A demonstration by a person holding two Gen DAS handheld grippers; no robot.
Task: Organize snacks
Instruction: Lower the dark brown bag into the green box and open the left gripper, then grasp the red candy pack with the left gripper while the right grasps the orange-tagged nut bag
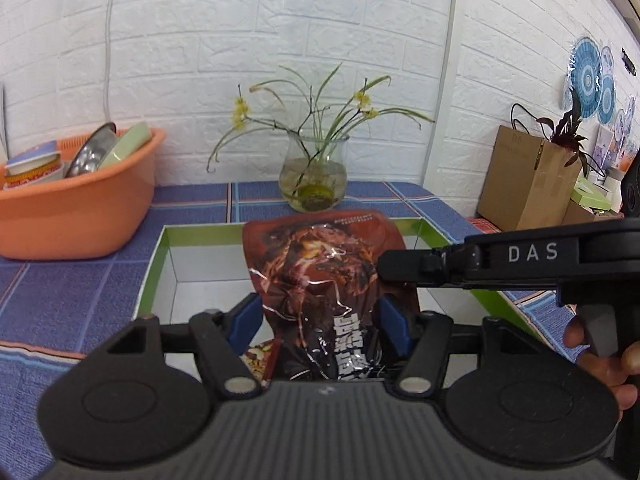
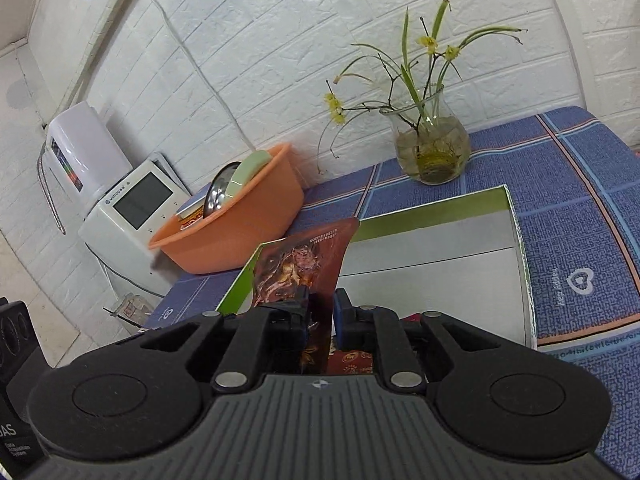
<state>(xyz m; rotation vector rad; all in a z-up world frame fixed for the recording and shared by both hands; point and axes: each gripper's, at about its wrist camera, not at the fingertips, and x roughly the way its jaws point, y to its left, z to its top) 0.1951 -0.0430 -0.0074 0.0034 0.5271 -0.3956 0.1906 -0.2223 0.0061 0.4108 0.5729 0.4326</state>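
Left wrist view: the snack pouch [image 1: 316, 280] is gripped across its width by the left claw [image 1: 318, 320], above the box [image 1: 152, 272]. The right claw [image 2: 322, 314] is parted around its edge; with uneven release, the pouch may be tipped against the box wall.

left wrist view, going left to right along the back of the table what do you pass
orange basin → glass vase with flowers → cardboard box
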